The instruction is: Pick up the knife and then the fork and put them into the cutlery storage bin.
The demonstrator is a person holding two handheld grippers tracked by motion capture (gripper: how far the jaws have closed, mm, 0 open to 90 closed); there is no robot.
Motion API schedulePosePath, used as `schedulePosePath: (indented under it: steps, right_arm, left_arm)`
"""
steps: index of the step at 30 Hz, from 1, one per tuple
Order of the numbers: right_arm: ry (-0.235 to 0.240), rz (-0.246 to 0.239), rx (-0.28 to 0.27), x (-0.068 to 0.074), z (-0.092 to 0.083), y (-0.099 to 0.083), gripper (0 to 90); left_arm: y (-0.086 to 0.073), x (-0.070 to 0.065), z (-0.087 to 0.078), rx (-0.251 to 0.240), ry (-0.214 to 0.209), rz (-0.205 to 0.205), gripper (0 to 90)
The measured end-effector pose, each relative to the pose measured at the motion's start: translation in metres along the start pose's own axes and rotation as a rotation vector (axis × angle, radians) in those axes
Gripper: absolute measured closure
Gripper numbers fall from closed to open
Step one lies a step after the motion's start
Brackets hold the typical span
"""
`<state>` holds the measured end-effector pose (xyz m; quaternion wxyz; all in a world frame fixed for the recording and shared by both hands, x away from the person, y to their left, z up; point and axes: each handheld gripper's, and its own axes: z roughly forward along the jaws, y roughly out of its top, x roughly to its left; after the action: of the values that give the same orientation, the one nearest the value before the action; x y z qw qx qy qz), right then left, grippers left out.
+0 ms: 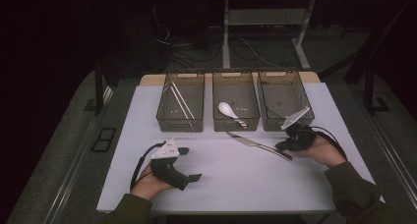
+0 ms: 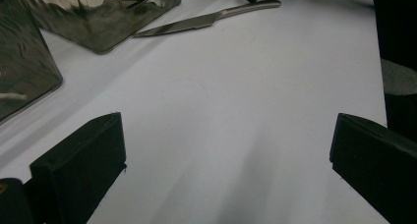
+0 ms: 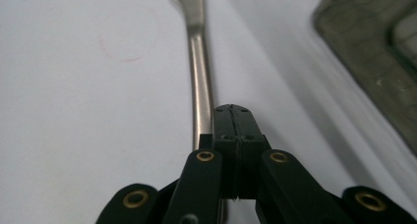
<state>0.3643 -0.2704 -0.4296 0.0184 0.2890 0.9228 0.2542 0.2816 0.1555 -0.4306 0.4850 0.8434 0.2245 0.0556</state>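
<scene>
The job in hand looks like sorting table tools into the three see-through boxes at the far side of the white table (image 1: pixel 147 184). A silver knife (image 1: pixel 258 145) lies flat on the table, just in front of the middle box (image 1: pixel 236 123), with its tip toward 10 o'clock and its handle toward 4 o'clock.

The right gripper (image 1: pixel 284 146) is at the handle end of the knife. In the right gripper view its two black jaws are pressed together with no gap, and the knife handle (image 3: pixel 201 106) lies on the table just beside and under the tips. Nothing shows between the jaws, so the knife does not look held. The next move probably calls for the jaws to open, straddle the thin handle and pinch it, then lift. The handle is flat and shiny, so it may slip.

The left gripper (image 1: pixel 192 163) rests near 7 o'clock on the table. Its jaws stand wide apart and hold nothing. In its own view the knife (image 2: pixel 206 20) is far off.

The left box (image 1: pixel 169 121) holds chopsticks (image 1: pixel 181 100), and the middle box holds a white spoon (image 1: pixel 228 110). The right box (image 1: pixel 270 123) is very near the right hand, so its wall leaves little room there. The middle of the table is open for moving.
</scene>
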Motion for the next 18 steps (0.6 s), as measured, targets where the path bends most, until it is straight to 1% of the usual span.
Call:
schedulePosePath:
  steps: [5,7,10,12,13,15,17,18]
  right_arm:
    - [0.014,-0.014,0.014,0.008,0.000,0.000,89.5]
    - [0.010,-0.023,0.016,0.009,0.000,0.000,89.5]
    - [0.000,-0.008,0.000,0.008,-0.004,0.002,89.2]
    - [0.004,0.001,-0.024,0.007,-0.008,0.006,83.0]
    - [0.013,0.010,-0.017,0.008,-0.009,0.008,80.6]
    - [0.005,0.004,-0.001,0.010,-0.009,0.014,76.3]
    - [0.012,0.006,0.022,0.012,-0.008,0.022,74.1]
    - [-0.006,-0.025,0.042,0.013,-0.007,0.027,73.8]
  left_arm:
    - [0.000,0.000,0.000,0.000,-0.001,0.001,0.0]
    - [0.001,0.000,0.000,-0.002,0.000,0.001,0.0]
    - [0.000,0.000,0.000,-0.003,0.001,0.001,0.0]
    - [0.000,0.000,0.000,0.002,0.000,0.002,0.0]
    - [0.000,0.000,0.001,0.003,0.001,0.002,0.0]
    - [0.001,0.000,0.001,0.003,0.000,0.002,0.0]
    - [0.001,0.000,0.001,0.003,0.001,0.001,0.0]
    - [0.001,0.000,0.001,0.002,0.002,0.002,0.0]
